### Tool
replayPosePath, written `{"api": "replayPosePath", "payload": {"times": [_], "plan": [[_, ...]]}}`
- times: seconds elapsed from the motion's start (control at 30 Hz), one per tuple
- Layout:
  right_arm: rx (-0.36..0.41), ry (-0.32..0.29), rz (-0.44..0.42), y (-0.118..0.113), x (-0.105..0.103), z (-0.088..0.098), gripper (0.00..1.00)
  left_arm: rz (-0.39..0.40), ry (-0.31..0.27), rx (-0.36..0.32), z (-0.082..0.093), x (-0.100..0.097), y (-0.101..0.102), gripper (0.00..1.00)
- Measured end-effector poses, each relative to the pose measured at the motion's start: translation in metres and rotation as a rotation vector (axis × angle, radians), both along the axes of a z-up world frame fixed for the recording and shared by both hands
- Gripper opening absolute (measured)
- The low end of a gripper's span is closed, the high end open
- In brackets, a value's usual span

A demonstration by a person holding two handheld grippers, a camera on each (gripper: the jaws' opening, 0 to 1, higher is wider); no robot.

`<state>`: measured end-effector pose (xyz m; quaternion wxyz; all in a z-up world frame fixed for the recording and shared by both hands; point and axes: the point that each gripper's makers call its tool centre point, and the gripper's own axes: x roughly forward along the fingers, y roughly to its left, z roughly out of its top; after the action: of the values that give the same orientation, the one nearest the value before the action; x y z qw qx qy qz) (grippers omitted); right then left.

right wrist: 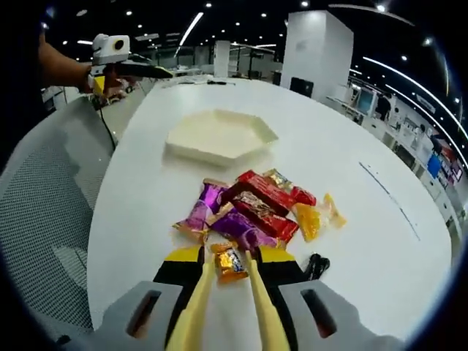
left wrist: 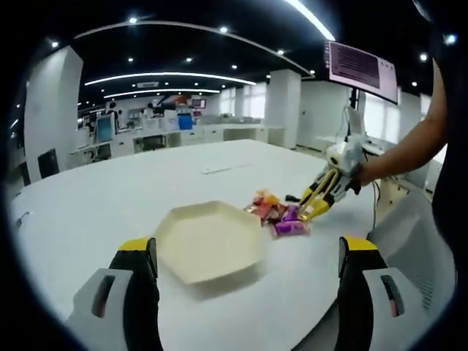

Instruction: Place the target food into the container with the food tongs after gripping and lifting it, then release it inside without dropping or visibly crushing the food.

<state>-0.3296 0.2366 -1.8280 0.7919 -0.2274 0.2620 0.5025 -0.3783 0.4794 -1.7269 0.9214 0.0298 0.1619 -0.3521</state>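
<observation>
A white hexagonal tray (left wrist: 210, 241) sits at lower centre of the left gripper view on a broad white counter (left wrist: 146, 190), framed by the left gripper (left wrist: 248, 274), whose black, yellow-tipped fingers (left wrist: 139, 252) stand wide apart with nothing between them. Just right of the tray lies a heap of wrapped candies (left wrist: 279, 212) in red, purple and orange. From the right edge of that view a person's arm (left wrist: 406, 150) reaches in with the right gripper (left wrist: 316, 208), its yellow tongs (left wrist: 322, 197) angled down into the heap.

In the right gripper view, the right gripper (right wrist: 232, 263) rises from the bottom of the frame, its fingers closed on the two yellow tong arms (right wrist: 196, 307). The tong tips pinch a small orange-and-gold wrapped candy (right wrist: 229, 262) at the near edge of the candy heap (right wrist: 256, 208); whether it has left the counter (right wrist: 351, 146) cannot be told. The tray (right wrist: 219, 135) lies beyond the heap, in the upper middle of the frame. At upper left, the left gripper (right wrist: 150, 71) shows in a hand (right wrist: 102, 80), above a grey mesh chair (right wrist: 44, 197).
</observation>
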Motion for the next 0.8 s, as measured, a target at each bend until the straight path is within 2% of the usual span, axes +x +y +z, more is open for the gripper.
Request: {"api": "replayPosePath", "payload": {"times": [0.07, 0.17, 0.33, 0.4, 0.5, 0.63, 0.8], "plan": [[-0.025, 0.004, 0.009, -0.001, -0.001, -0.003, 0.24, -0.003, 0.000, 0.004, -0.002, 0.000, -0.002, 1.00], [-0.043, 0.051, 0.000, -0.003, -0.004, -0.006, 0.22, -0.014, -0.007, 0.008, 0.001, -0.001, -0.006, 1.00], [-0.042, 0.093, -0.052, -0.002, -0.004, -0.004, 0.21, 0.007, -0.028, -0.006, 0.006, 0.002, -0.006, 0.99], [-0.046, 0.086, -0.061, -0.002, -0.004, 0.000, 0.21, 0.015, -0.032, -0.005, 0.004, 0.002, -0.006, 0.99], [-0.006, 0.095, -0.085, -0.003, -0.001, 0.010, 0.21, 0.005, -0.033, -0.001, 0.003, 0.000, -0.008, 0.99], [0.011, 0.090, -0.108, -0.004, 0.002, 0.023, 0.21, -0.001, -0.055, -0.014, 0.008, -0.001, -0.009, 0.99], [0.039, 0.084, -0.150, -0.004, 0.006, 0.041, 0.22, 0.005, -0.043, 0.001, -0.001, -0.003, -0.009, 1.00]]}}
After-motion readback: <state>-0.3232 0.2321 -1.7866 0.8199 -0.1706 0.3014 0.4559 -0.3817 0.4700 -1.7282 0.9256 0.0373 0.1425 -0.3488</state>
